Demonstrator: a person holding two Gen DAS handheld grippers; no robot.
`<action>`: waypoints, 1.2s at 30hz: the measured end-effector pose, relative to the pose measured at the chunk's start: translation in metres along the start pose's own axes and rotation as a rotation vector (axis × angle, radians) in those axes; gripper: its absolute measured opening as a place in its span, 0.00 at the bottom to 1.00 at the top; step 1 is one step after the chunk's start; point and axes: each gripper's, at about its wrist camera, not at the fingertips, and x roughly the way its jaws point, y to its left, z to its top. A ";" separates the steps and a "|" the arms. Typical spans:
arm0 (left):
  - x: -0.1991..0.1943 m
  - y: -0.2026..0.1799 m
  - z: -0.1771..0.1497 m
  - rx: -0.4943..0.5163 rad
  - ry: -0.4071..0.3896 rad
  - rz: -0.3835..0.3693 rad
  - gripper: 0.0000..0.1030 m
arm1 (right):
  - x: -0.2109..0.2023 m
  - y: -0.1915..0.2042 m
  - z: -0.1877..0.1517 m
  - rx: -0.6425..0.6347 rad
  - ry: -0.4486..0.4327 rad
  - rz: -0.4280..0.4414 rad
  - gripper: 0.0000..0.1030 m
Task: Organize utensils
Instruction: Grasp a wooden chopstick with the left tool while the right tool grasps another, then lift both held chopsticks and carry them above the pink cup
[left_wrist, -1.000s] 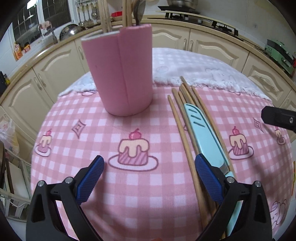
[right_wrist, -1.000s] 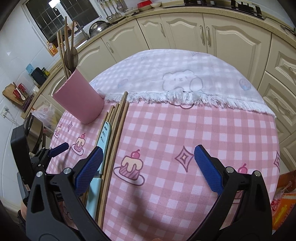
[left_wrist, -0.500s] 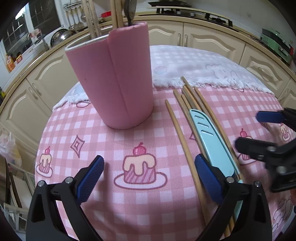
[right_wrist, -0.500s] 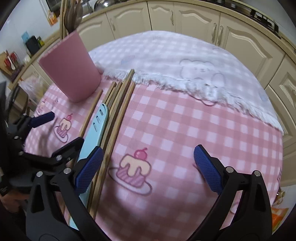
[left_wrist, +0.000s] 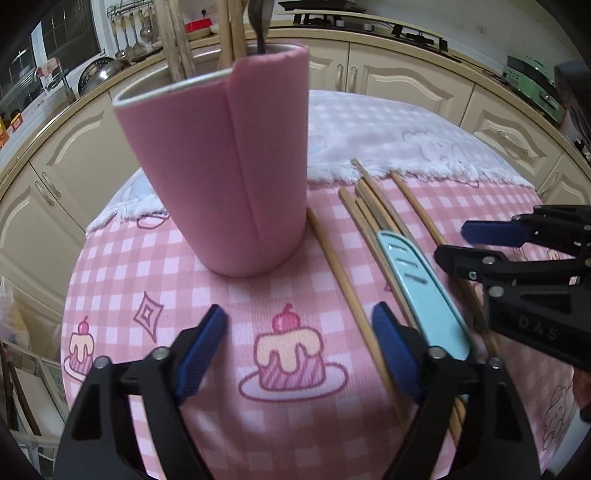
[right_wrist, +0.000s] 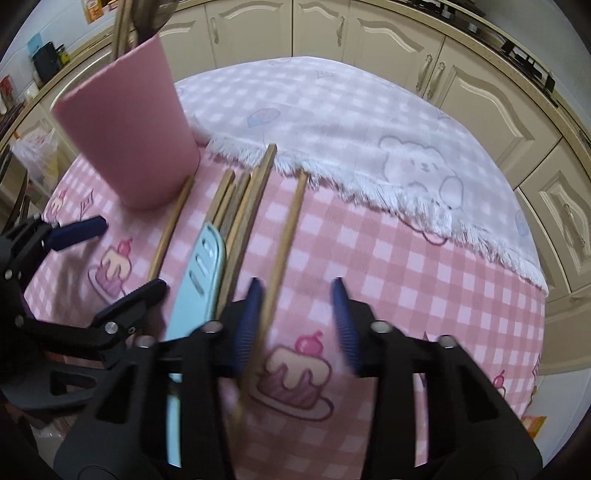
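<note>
Chopsticks (right_wrist: 236, 206) lay in a loose bundle on the pink checked tablecloth (right_wrist: 369, 258), just right of the pink utensil holder (left_wrist: 229, 170), with a light blue knife (right_wrist: 199, 280) resting among them. One lone chopstick (right_wrist: 288, 236) lay a little apart on the right, and we had our right gripper (right_wrist: 299, 321) lowered over it, jaws closing, the stick between the pads (whether they touched it, we could not tell). Our left gripper (left_wrist: 299, 350) hovered before the holder, jaws closing on nothing. Wooden utensils (left_wrist: 177, 40) stood in the holder.
</note>
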 end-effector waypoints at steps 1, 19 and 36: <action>0.001 -0.001 0.002 0.002 0.004 0.003 0.72 | 0.002 0.003 0.004 0.000 0.002 0.000 0.34; -0.034 -0.044 -0.013 -0.076 -0.092 -0.013 0.05 | -0.045 -0.065 -0.011 0.070 -0.224 0.479 0.05; -0.169 0.001 0.001 -0.203 -0.713 -0.085 0.05 | -0.156 -0.085 -0.003 0.136 -0.647 0.507 0.05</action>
